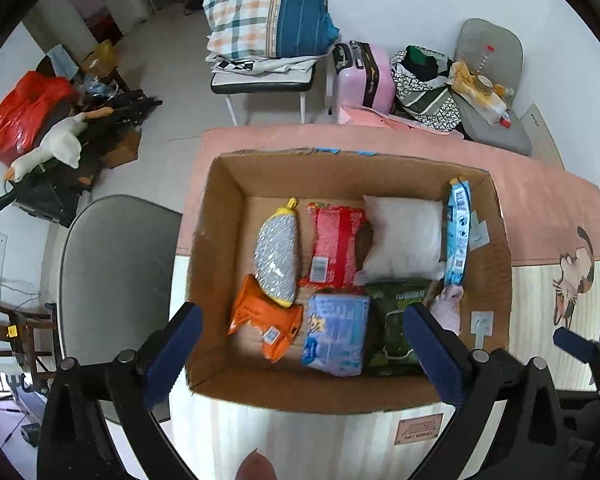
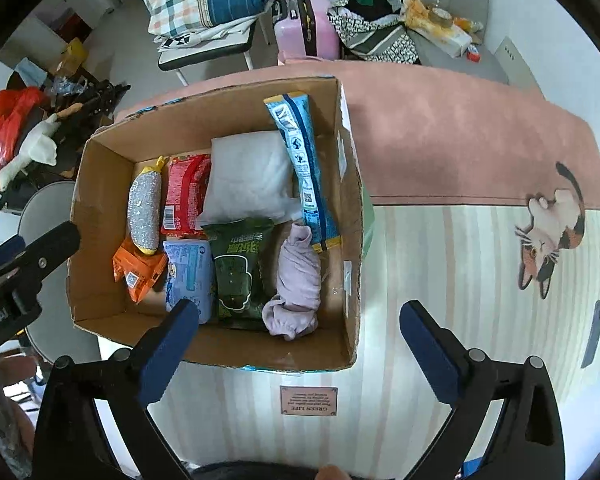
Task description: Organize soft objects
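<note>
Both claws gape wide, empty, above the cardboard box (image 2: 352,216) on the surface. Right claw (image 2: 299,334) is nearer the lilac cloth bundle (image 2: 298,280): just ahead, by the box's right wall, long axis running away from the claw. Left claw (image 1: 302,334) hangs over the box's near-left packets.

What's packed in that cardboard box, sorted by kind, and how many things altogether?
Plastic-wrapped packets: 5 (red, orange, pale blue, dark green, long light-blue)
White pillow: 1
Silver glittery pouch with yellow ends: 1
Rolled lilac cloth: 1
Total: 8
</note>
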A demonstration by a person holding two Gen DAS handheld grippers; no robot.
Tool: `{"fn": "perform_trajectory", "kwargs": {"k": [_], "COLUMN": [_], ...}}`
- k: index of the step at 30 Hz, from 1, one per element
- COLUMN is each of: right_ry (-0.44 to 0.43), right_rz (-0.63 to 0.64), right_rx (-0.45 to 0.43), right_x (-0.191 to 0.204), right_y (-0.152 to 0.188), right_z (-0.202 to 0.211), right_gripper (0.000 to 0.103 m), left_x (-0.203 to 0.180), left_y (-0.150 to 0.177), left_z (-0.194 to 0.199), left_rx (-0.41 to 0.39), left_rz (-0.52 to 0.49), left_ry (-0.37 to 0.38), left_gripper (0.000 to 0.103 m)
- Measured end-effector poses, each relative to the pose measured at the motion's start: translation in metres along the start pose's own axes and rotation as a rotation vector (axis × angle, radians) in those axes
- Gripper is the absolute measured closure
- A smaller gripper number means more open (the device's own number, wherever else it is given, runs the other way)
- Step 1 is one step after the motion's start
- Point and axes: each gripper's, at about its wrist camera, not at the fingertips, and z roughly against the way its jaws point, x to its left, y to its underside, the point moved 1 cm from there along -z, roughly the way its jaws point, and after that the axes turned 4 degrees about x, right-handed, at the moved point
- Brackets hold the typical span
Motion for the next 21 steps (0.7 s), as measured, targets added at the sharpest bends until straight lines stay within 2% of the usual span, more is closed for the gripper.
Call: {"fn": "perform_trajectory", "kwargs": {"k": [6,10,15,21], "right_ry": [0.033,0.036,0.037,0.04], "right_rz": [0.016,0.023,0.046,0.071], "right_rx": [-0.037,-0.079,-0.155,-0.288], "right_x": [0.007,0.007,0.005,0.0], "right_y": [0.007,0.016,0.04,0.077], "right_z": [0.013,0.035,0.084,0.162], "right_gripper": [0.0,0.0,0.0,0.0], "left_x": [0.006,0.005,0.001,0.0], "left_y": [0.018,0.032,0.051,0.069], "left_z": [0.017,0.045,0.095,0.155], "left_rx": [-0.018,-0.058,-0.117,-0.199], "left_rz": [0.013,0.02,0.018,0.017], "left_ry": [-0.006,-0.014,-0.015,0.017], "left_gripper": [0.001,0.001,0.001,0.001]}}
